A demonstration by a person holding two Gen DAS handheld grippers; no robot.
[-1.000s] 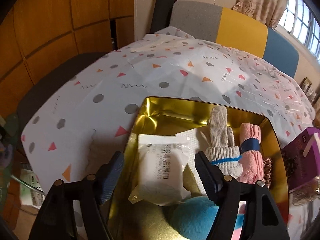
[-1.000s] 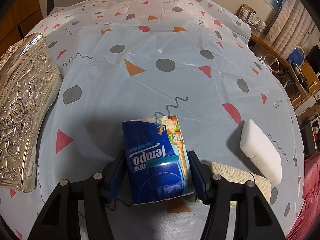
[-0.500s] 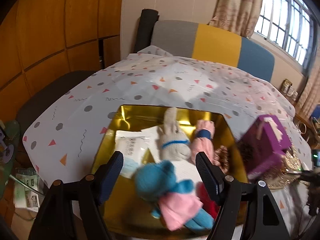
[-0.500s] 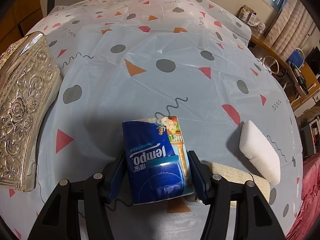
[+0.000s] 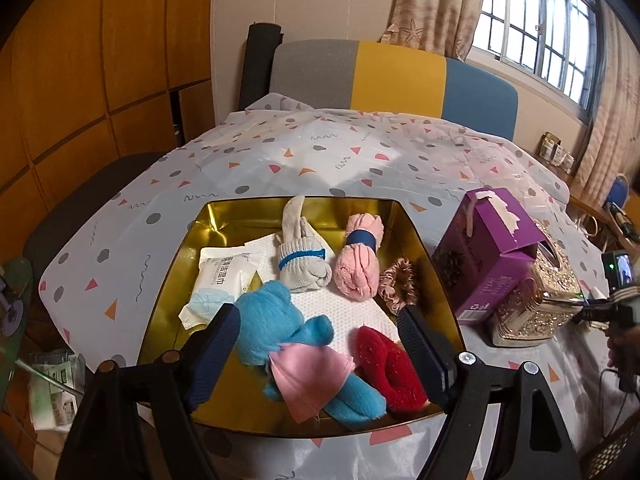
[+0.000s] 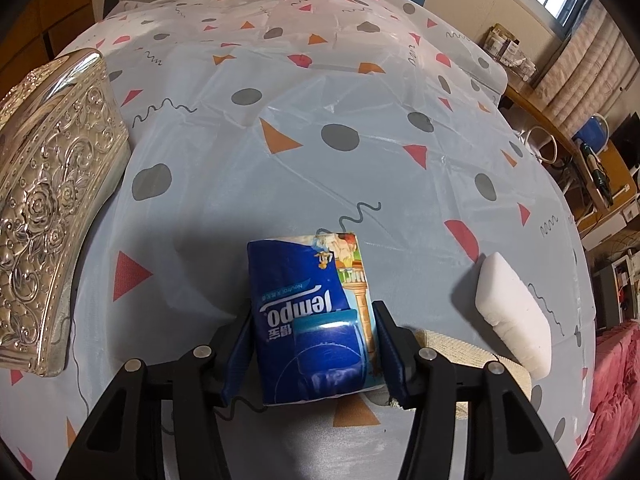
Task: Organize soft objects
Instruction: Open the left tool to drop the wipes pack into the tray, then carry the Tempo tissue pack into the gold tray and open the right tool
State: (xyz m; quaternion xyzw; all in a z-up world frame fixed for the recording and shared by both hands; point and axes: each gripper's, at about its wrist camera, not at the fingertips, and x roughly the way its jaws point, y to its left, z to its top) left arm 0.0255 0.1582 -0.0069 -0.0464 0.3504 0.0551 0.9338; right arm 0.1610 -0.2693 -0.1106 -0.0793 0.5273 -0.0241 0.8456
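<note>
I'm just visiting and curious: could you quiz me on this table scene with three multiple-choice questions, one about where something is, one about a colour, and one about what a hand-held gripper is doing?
1. Where does the blue plush toy lie?
A. in the gold tray
B. on the purple box
C. on the chair

2. What colour is the band around the rolled pink cloth?
A. yellow
B. blue
C. green

3. What is the right hand-held gripper doing?
A. hanging open over a bare cloth
B. gripping the white sponge
C. closed on the blue Tempo tissue pack

Answers: 1 A, the toy rests inside the tray's walls. 2 B, a dark blue band circles its middle. 3 C, both fingers press the pack's sides.
</note>
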